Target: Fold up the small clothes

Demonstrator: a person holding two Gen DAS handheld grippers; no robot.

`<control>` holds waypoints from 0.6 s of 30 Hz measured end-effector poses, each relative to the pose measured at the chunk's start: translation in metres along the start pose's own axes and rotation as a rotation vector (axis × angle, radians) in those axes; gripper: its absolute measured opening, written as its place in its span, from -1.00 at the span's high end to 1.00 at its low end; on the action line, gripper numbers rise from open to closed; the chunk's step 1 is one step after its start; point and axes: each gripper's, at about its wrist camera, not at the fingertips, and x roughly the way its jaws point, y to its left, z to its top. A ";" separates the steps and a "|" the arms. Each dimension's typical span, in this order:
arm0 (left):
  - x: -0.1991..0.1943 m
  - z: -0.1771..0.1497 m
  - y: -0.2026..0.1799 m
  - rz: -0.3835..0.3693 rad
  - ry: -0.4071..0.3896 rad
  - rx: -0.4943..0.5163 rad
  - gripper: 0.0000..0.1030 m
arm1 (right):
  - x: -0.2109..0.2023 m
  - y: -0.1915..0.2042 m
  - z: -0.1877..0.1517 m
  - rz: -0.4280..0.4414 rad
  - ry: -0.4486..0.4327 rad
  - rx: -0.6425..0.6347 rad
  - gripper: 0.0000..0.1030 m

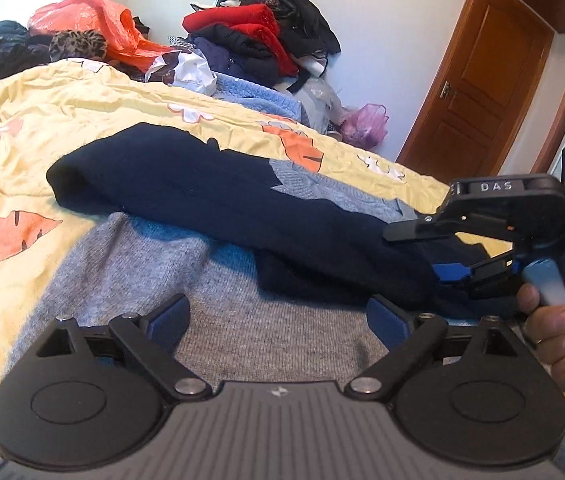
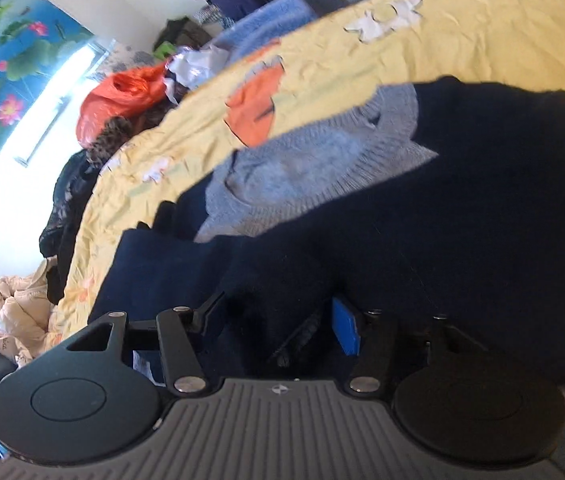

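A grey and navy knit sweater [image 1: 242, 320] lies on the yellow patterned bedspread [image 1: 62, 128]. Its navy sleeve [image 1: 210, 196] is laid across the grey body. My left gripper [image 1: 278, 320] is open, low over the grey body, holding nothing. My right gripper [image 1: 438, 252] shows at the right of the left wrist view, closed around navy fabric at the sleeve's near end. In the right wrist view the right gripper [image 2: 282, 328] has navy fabric [image 2: 442, 220] bunched between its fingers, with the grey ribbed collar [image 2: 322, 160] beyond.
Piles of clothes [image 1: 258, 36] and an orange plastic bag [image 1: 94, 20] lie at the far side of the bed. A wooden door [image 1: 482, 92] stands at the right. A pink bag [image 1: 366, 124] sits on the floor by the wall.
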 end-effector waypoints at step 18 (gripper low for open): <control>0.000 0.000 0.001 -0.009 -0.004 -0.014 -0.87 | -0.088 -0.020 0.056 -0.152 -0.137 -0.230 0.64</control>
